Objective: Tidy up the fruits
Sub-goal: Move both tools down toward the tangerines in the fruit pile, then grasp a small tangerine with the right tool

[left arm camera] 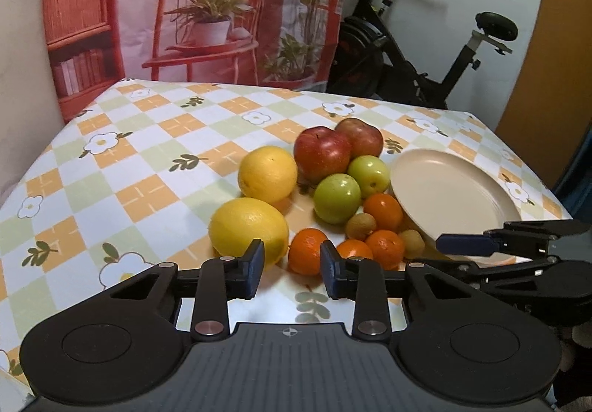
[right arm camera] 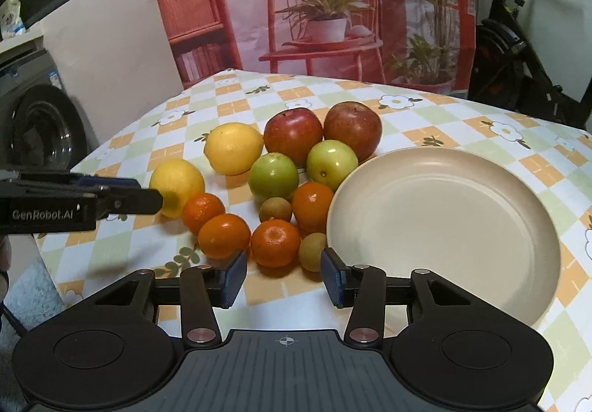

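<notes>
A cluster of fruit lies on the checked tablecloth: two lemons [right arm camera: 234, 148], two red apples [right arm camera: 293, 133], two green apples [right arm camera: 273, 175], several small oranges [right arm camera: 275, 242] and small brown fruits [right arm camera: 274, 210]. An empty beige plate [right arm camera: 444, 230] sits just right of the fruit; in the left wrist view it is at the right [left arm camera: 451, 193]. My left gripper [left arm camera: 292, 269] is open and empty, just short of the near lemon [left arm camera: 248, 230] and an orange [left arm camera: 308, 251]. My right gripper [right arm camera: 284, 277] is open and empty, just short of an orange and a brown fruit [right arm camera: 312, 251].
The table [left arm camera: 148, 153] has a flowered checked cloth. A printed backdrop [left arm camera: 207, 4] hangs behind it. An exercise bike [left arm camera: 425, 53] stands at the back right. A washing machine [right arm camera: 37, 130] stands left of the table. The other gripper crosses each view's side [right arm camera: 81, 203].
</notes>
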Tool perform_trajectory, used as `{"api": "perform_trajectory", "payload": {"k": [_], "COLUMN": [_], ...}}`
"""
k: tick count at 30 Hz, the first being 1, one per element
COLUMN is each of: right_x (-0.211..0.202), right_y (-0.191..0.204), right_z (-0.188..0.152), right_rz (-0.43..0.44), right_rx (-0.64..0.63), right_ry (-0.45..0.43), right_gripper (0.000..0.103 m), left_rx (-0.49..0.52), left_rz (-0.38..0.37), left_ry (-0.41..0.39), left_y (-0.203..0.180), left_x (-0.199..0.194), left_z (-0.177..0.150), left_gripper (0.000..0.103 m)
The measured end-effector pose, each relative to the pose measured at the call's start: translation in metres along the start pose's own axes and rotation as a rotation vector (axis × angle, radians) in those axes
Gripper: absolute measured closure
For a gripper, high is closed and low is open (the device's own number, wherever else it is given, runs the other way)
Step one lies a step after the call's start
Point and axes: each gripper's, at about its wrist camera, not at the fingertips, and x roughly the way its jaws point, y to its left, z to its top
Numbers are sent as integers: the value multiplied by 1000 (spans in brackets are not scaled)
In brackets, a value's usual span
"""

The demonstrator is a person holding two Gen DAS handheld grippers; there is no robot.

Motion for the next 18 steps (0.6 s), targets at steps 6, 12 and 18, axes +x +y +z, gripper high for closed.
{"api": "perform_trajectory", "payload": {"k": [6,12,18], "right_x": [1,1,4], "right_y": [1,1,-1], "right_z": [-2,-3,-3], "right_rz": [6,9,12], "right_rx": [3,11,16], "right_ry": [5,5,6], "right_gripper": [61,61,61], "left_rx": [1,-7,-8], "left_rz": [-20,-38,-27], "left_ry": [18,37,29], "left_y": [-2,-2,0], "left_x": [0,4,3], "left_z": [-5,-8,-7], "left_gripper": [68,68,68]}}
